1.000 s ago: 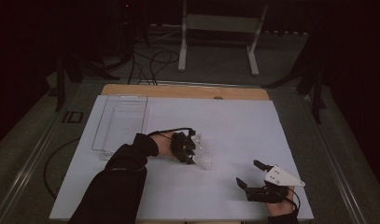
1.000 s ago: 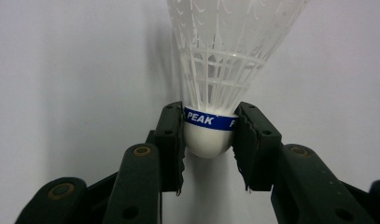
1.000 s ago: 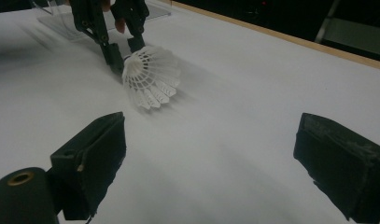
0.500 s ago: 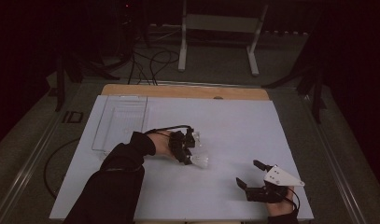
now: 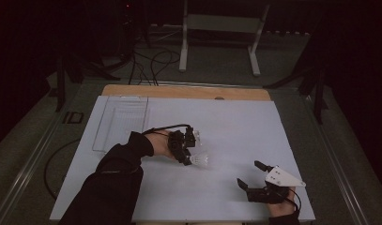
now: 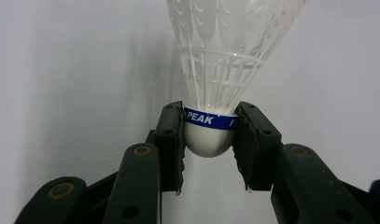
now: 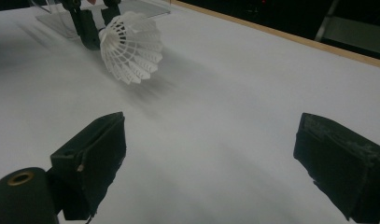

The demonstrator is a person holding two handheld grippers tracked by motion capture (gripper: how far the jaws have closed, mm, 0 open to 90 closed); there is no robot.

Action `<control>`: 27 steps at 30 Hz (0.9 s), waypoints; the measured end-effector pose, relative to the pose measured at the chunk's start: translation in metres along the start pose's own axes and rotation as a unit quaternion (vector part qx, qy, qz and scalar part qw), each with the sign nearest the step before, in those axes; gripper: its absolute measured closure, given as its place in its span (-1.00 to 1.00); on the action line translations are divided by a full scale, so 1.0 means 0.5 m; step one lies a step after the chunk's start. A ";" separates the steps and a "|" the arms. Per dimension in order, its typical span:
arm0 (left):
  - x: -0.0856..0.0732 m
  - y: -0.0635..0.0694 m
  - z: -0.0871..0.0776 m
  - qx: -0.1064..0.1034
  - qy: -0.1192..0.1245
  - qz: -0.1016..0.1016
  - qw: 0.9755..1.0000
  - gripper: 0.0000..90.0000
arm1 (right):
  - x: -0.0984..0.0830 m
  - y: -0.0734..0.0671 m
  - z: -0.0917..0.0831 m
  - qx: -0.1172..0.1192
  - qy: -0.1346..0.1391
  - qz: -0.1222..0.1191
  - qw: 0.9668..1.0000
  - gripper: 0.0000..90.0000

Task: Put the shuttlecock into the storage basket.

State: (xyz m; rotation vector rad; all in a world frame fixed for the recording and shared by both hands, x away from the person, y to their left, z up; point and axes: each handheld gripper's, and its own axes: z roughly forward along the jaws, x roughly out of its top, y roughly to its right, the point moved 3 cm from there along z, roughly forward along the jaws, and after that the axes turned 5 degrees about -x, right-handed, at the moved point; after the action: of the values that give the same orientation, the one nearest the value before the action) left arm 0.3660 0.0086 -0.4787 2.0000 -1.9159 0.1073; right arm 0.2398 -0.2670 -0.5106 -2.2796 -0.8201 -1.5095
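A white plastic shuttlecock (image 6: 215, 70) with a blue band marked PEAK is clamped by its round cork base between the black jaws of my left gripper (image 6: 208, 135). In the high view the left gripper (image 5: 188, 152) holds the shuttlecock (image 5: 201, 160) just above the middle of the white table (image 5: 235, 122), skirt pointing right. My right gripper (image 5: 250, 175) rests near the table's front right, jaws spread wide with nothing between them. From the right gripper view, its pads (image 7: 94, 154) frame bare table, and the shuttlecock (image 7: 131, 46) hangs at upper left.
A clear plastic tray (image 5: 119, 121) lies at the table's back left. A wooden strip (image 5: 184, 92) runs along the far edge. Beyond it stand a white metal stand (image 5: 221, 33) and cables on the dark floor.
My left gripper has lifted the shuttlecock slightly off the table and shifted a little to the right. The right gripper has stayed where it was.
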 end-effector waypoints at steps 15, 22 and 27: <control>-0.003 0.018 -0.041 -0.008 0.013 -0.023 1.000 0.45 | -0.002 0.000 0.002 0.001 -0.002 0.003 1.000 -0.79; -0.010 0.022 -0.068 -0.008 0.032 -0.035 0.999 0.45 | -0.002 0.002 0.002 0.000 -0.001 0.003 1.000 -0.79; -0.015 0.024 -0.081 -0.007 0.035 -0.039 0.999 0.45 | -0.002 0.001 0.002 0.001 -0.001 0.003 1.000 -0.79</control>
State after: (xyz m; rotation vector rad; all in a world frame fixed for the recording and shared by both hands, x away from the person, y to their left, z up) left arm 0.3616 0.0281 -0.4410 2.0326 -1.7887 0.1416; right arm 0.2405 -0.2673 -0.5116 -2.2804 -0.8147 -1.5025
